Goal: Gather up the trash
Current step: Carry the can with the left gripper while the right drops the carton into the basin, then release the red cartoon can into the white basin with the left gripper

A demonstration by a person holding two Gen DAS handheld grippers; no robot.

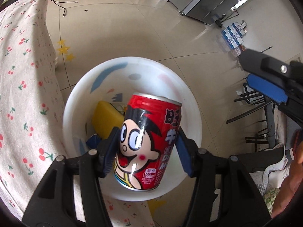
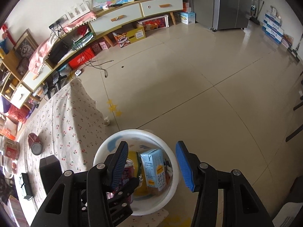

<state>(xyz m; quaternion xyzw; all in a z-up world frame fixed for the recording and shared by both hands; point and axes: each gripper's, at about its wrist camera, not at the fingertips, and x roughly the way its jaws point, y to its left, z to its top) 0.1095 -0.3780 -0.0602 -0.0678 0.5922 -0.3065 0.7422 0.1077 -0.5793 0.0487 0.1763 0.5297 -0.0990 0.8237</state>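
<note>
Here, in a living room with a pale tiled floor (image 2: 198,66), a long low cabinet (image 2: 121,17) runs along the far wall and a grey refrigerator (image 2: 230,3) stands in the corner, while a table draped in a cherry-print cloth (image 1: 22,94) fills the near left. A white plastic bin (image 1: 75,102) sits on the floor just beside the table's edge, already holding a yellow item (image 1: 106,117) and, as the right wrist view shows, a light-blue drink carton (image 2: 154,167) standing upright against its wall. Above the bin's mouth the left gripper (image 1: 146,141) clamps a red drink can (image 1: 149,136) printed with a cartoon face, its two blue pads pressed against the can's sides about halfway through their travel; the can hangs tilted over the bin, clear of the contents below. The right gripper (image 2: 151,165) hovers over the same bin with its blue-padded jaws parted and nothing between them, and it shows at the right edge of the left wrist view as well. Back on the tablecloth, another red can (image 2: 35,142) lies on its side, near a dark box (image 2: 50,167). Three yellow star stickers (image 2: 113,107) mark the floor beside the table's corner, and a black cable (image 2: 98,66) trails across the tiles near the cabinet.
</note>
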